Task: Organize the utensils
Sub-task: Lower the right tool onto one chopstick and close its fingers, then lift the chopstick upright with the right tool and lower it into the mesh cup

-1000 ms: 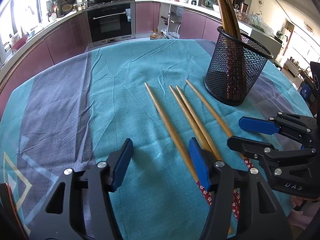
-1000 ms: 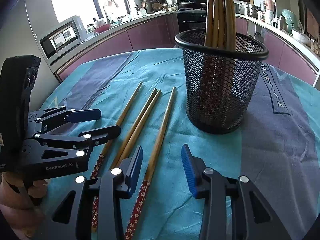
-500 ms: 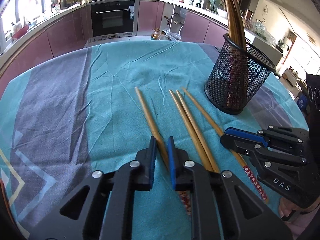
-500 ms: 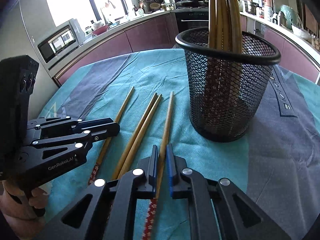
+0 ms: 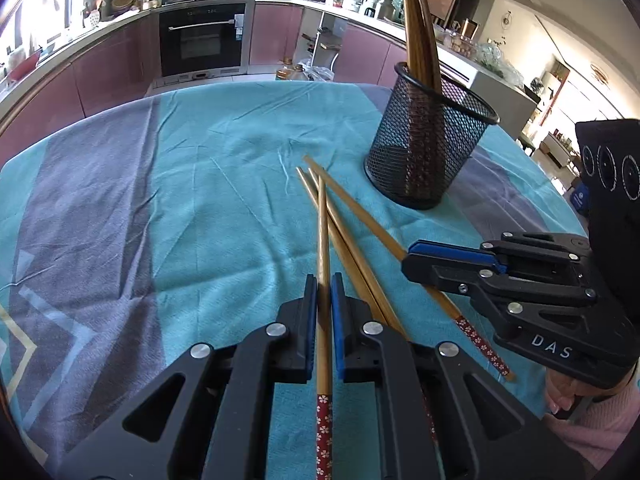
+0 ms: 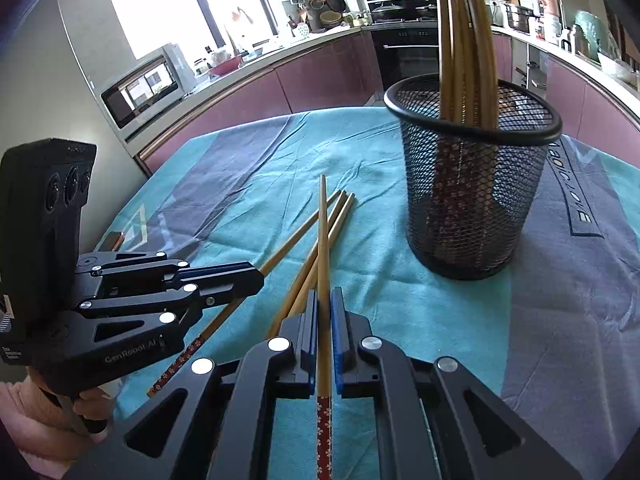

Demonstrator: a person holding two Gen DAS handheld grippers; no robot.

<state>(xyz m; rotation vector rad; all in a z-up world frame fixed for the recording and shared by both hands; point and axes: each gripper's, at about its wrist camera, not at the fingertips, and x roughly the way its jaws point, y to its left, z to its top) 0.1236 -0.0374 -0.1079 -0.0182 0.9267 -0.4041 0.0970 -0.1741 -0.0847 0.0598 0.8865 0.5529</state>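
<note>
Each of your claws is clamped on one chopstick: the left claw [image 5: 324,292] on its chopstick [image 5: 322,240], the right claw [image 6: 325,304] on its own [image 6: 322,232]. Both shafts point ahead; the mesh holder [image 6: 474,200] stands ahead-right, nearer your right. Readable: "DAS", "GenRobot.AI".

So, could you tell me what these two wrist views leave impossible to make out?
- Left wrist view: held chopstick is cut off by the bottom edge.
- Right wrist view: the mesh holder veils the stored chopsticks' lower ends; the top edge crops their tips.
</note>
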